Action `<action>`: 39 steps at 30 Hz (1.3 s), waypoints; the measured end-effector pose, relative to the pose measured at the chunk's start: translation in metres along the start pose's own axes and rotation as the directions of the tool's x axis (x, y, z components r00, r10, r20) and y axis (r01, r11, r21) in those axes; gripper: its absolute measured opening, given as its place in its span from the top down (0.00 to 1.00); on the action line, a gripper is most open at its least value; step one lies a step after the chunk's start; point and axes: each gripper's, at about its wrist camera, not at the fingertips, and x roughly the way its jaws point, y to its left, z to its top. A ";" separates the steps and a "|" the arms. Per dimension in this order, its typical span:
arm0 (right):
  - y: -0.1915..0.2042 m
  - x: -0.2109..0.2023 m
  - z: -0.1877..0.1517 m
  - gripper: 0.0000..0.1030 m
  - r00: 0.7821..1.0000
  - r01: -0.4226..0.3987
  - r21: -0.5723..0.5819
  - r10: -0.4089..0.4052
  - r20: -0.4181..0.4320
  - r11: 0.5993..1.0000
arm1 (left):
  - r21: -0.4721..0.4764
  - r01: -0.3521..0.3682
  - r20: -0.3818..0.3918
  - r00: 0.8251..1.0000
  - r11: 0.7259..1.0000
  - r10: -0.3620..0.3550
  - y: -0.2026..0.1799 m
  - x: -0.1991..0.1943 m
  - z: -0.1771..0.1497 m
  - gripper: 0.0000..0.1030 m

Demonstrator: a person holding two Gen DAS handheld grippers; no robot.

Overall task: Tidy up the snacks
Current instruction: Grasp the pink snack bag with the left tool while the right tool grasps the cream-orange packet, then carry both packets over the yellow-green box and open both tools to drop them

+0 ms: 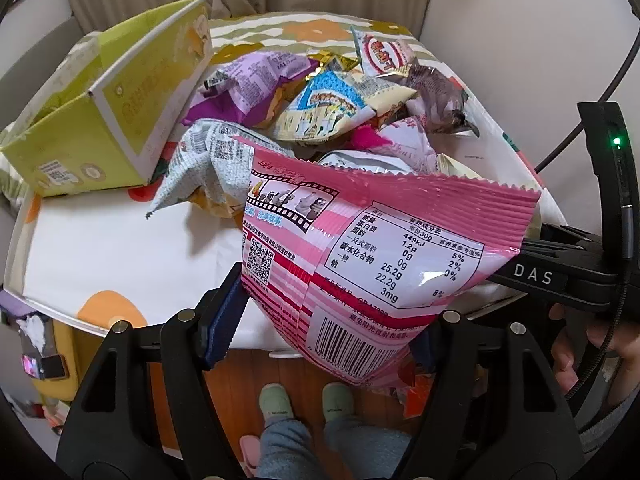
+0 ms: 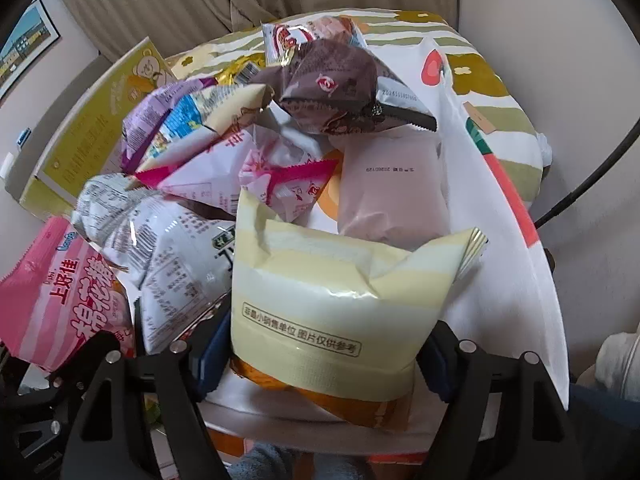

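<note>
My left gripper (image 1: 324,332) is shut on a pink snack bag (image 1: 380,248), its back with barcode and nutrition table facing the camera, raised over the table's near edge. That pink bag also shows at the left of the right wrist view (image 2: 60,300). My right gripper (image 2: 324,360) is shut on the lower part of a pale yellow snack bag (image 2: 332,300) at the front of the pile, both pads against its sides. Behind lies a heap of snack packets (image 1: 320,100): purple, blue-and-cream, white, brown (image 2: 332,92) and a pale pink one (image 2: 392,184).
An open yellow-green cardboard box (image 1: 120,112) stands on the back left of the table (image 1: 120,260), which wears a floral cloth. The right tool's black body (image 1: 560,276) and a hand (image 1: 568,344) are at the right. A person's slippered feet (image 1: 272,400) stand on the wooden floor below.
</note>
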 end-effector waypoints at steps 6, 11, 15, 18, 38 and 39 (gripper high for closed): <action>-0.001 -0.030 0.005 0.27 0.999 0.003 -0.006 -0.003 0.044 1.000 | 0.000 0.003 0.042 0.999 1.000 -0.003 -0.001 -0.026 0.008 0.35; 0.004 -0.062 0.019 0.27 0.996 0.021 -0.024 -0.019 0.090 0.999 | 0.004 -0.005 0.113 0.994 1.000 0.005 -0.001 -0.059 0.025 0.35; 0.012 -0.090 0.035 0.27 0.992 0.023 -0.041 -0.017 0.129 0.999 | 0.003 -0.027 0.180 0.983 1.000 0.026 0.003 -0.087 0.045 0.35; 0.025 -0.107 0.051 0.27 0.987 0.030 -0.082 -0.016 0.160 0.996 | 0.002 -0.030 0.220 0.975 1.000 0.029 0.011 -0.104 0.063 0.35; 0.240 -0.092 0.167 0.27 0.968 -0.028 -0.167 0.068 0.240 0.985 | -0.001 -0.069 0.267 0.961 0.998 0.066 0.235 -0.126 0.198 0.35; 0.250 -0.087 0.171 0.27 0.969 -0.032 -0.166 0.071 0.236 0.986 | -0.001 -0.069 0.263 0.963 0.998 0.067 0.247 -0.123 0.202 0.35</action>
